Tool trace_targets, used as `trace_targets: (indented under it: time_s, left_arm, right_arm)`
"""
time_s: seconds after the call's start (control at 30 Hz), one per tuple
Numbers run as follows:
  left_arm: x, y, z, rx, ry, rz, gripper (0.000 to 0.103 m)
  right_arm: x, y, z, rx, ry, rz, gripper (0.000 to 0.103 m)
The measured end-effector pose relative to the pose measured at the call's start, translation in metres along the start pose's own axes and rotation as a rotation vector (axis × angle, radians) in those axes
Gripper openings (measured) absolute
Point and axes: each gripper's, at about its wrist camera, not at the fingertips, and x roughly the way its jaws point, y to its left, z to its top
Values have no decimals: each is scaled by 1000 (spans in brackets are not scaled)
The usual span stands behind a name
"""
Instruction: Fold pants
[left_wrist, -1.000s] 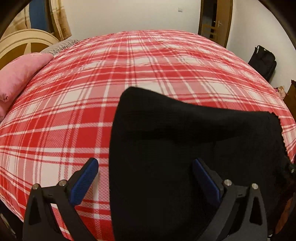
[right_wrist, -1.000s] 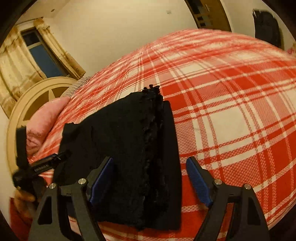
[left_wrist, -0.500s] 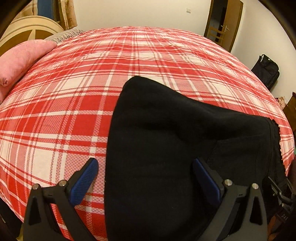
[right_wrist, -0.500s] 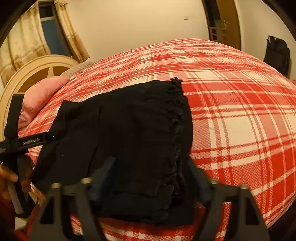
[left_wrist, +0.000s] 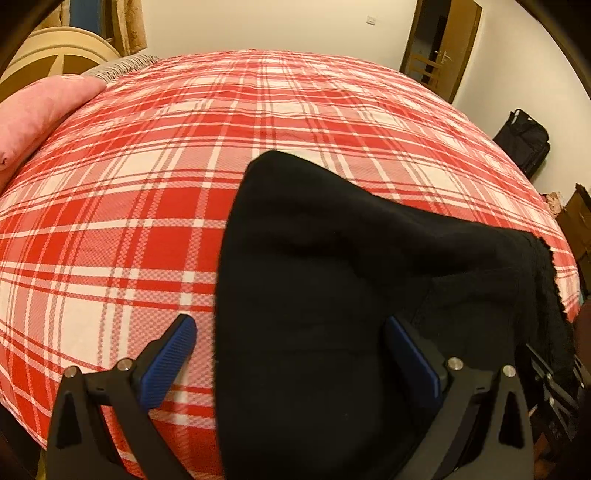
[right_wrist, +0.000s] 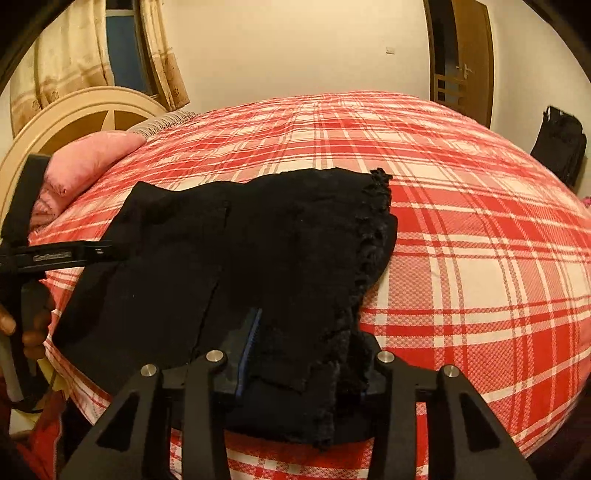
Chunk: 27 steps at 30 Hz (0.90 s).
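Black pants (left_wrist: 332, 277) lie folded on the red plaid bed cover (left_wrist: 147, 184), near its front edge. My left gripper (left_wrist: 288, 325) is open and straddles the pants' left edge: one blue pad over the plaid, the other over black cloth. In the right wrist view the pants (right_wrist: 240, 240) show a frilled hem (right_wrist: 376, 206) along their right side. My right gripper (right_wrist: 310, 343) is closing its jaws, with that hem side of the cloth bunched between them and draped over the right finger. The left gripper (right_wrist: 55, 254) also shows there, in a hand (right_wrist: 29, 332).
A pink pillow (right_wrist: 92, 155) and a cream headboard (right_wrist: 74, 110) lie at the far left of the bed. A black bag (left_wrist: 524, 140) stands on the floor at the right wall, near a brown door (left_wrist: 439, 44). Plaid cover stretches beyond the pants.
My right gripper's jaws have closed in from wide open onto the hem side of the pants, and it has rolled level. The left gripper stays open and has barely moved.
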Motion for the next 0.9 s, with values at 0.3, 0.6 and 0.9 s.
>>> trace_targets:
  time_s: [0.3, 0.6, 0.9]
  left_arm:
    - [-24, 56, -14, -106, -38, -157, 103]
    - [-7, 19, -9, -17, -1, -157, 103]
    - [-8, 21, -5, -65, -23, -315, 50]
  right_arm:
    - [-4, 7, 0, -51, -15, -41, 42]
    - [-2, 3, -2, -24, -5, -24, 42]
    - [-1, -1, -1, -11, 0, -13, 42]
